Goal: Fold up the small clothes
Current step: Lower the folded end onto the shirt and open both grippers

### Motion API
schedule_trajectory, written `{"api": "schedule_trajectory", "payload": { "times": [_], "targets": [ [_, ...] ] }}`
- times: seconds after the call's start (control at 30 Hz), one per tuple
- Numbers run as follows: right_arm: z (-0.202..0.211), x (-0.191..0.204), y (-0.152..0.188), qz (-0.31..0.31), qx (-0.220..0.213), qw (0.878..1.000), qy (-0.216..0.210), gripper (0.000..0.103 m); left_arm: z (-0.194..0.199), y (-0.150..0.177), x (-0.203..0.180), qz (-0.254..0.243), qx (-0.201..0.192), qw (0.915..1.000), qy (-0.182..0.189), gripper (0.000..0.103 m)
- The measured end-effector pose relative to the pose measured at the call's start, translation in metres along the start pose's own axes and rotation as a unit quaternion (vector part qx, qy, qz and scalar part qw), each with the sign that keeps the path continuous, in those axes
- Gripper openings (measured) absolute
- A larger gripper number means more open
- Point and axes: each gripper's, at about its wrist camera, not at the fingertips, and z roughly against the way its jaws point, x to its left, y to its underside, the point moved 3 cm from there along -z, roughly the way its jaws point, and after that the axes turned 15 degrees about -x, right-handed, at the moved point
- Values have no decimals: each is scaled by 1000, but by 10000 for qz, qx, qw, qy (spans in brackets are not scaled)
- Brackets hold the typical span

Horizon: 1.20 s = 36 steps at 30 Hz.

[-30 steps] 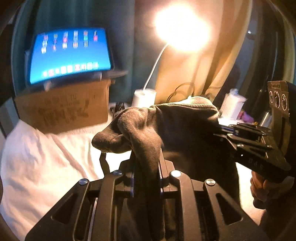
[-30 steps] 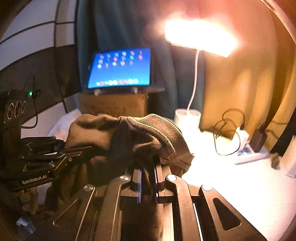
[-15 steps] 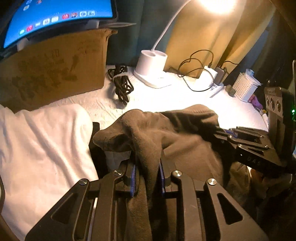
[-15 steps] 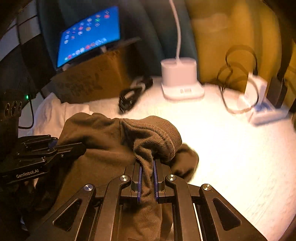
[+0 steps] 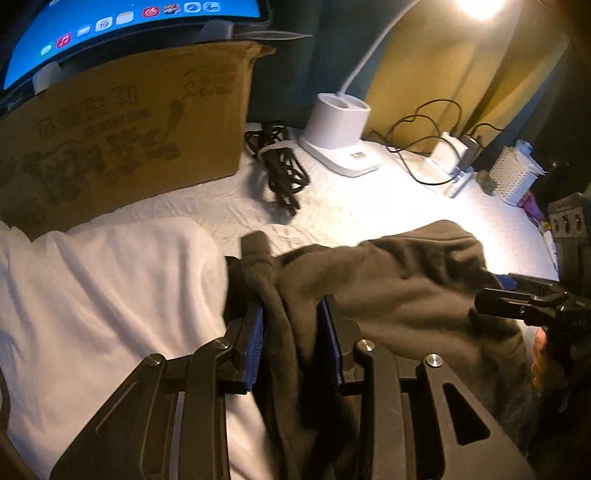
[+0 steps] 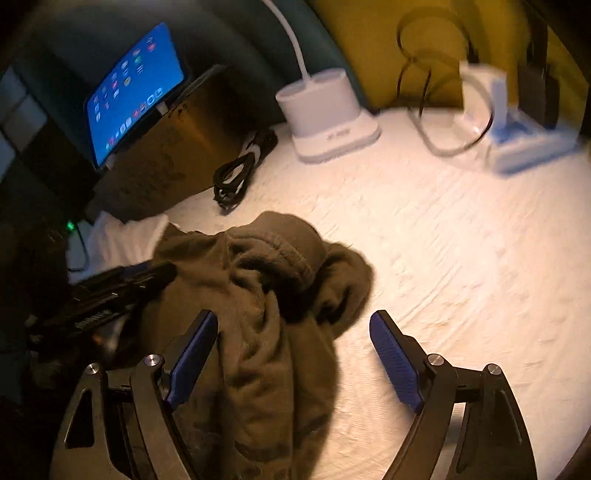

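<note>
Left wrist view shows one dark brown fleece garment [image 5: 388,295] lying bunched at the lower centre of the frame on the white-covered tabletop [image 5: 351,206], just beside a white cloth [image 5: 110,295] at the lower left. The left gripper [image 5: 291,332] has just been opening; a thick fold of the garment runs between its jaws, which stand a little apart, and I cannot tell whether the blue pads still press it. In the right wrist view the right gripper [image 6: 291,354] has just been opening too: its jaws are spread wide, and the garment lies between and below them untouched by the pads. The fabric looks soft, light and floppy, so it should slump and crease wherever it is let go; it seems thick enough to pinch firmly and unlikely to slip. The ribbed hem or a clear corner would be the surest hold, one for each gripper. Counted: one garment, one white cloth, two grippers, one cardboard box [image 5: 122,125], one tablet [image 5: 122,22], one lamp base [image 5: 340,129], one coiled black cable [image 5: 280,166].
</note>
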Motion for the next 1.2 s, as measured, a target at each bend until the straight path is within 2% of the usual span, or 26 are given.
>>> {"api": "schedule_trajectory", "payload": {
  "times": [0.07, 0.13, 0.2, 0.23, 0.27, 0.33, 0.4, 0.67, 0.77, 1.0, 1.03, 1.07, 1.2],
  "targets": [
    [-14, -4, -2, -314, 115, 9989, -327, 86, -2, -1, 3, -5, 8, 10000, -36, 29],
    [-25, -3, -9, -433, 2, 9974, -576, 84, -5, -1, 4, -27, 47, 9999, -88, 29],
    [-30, 0, -18, -374, -128, 9969, -677, 67, -6, 1, 6, -52, 75, 9999, -130, 29],
    [-32, 1, -23, -326, -191, 9968, -711, 54, -7, 1, 6, -72, 90, 9998, -162, 29],
    [-34, 0, -28, -301, -255, 9968, -693, 49, -8, 2, 7, -92, 113, 9996, -222, 29],
    [-40, -7, -33, -281, -228, 9978, -562, 44, -9, 3, 7, -131, 121, 9994, -305, 30],
    [-43, -11, -31, -83, -139, 9992, -356, 43, -9, 3, 5, -224, 103, 9988, -411, 31],
    [-24, -11, -23, 572, -350, 9976, 145, 43, -8, 2, 4, -307, 94, 9981, -523, 31],
    [-11, -11, -23, 750, -487, 9948, 482, 46, 3, 1, 2, -348, 3, 9978, -559, 31],
    [15, 0, -17, 1222, -455, 9867, 976, 46, 49, -4, -16, -85, -268, 9996, -39, 31],
    [19, 2, -17, 1271, -454, 9856, 1016, 46, 55, -2, -20, -69, -320, 9994, 65, 32],
    [21, 3, -16, 1292, -444, 9852, 1035, 46, 59, 0, -25, -98, -342, 9993, 117, 38],
    [29, 6, -12, 1369, -416, 9831, 1141, 46, 64, 21, -35, -122, -188, 9996, 143, 41]
  ]
}}
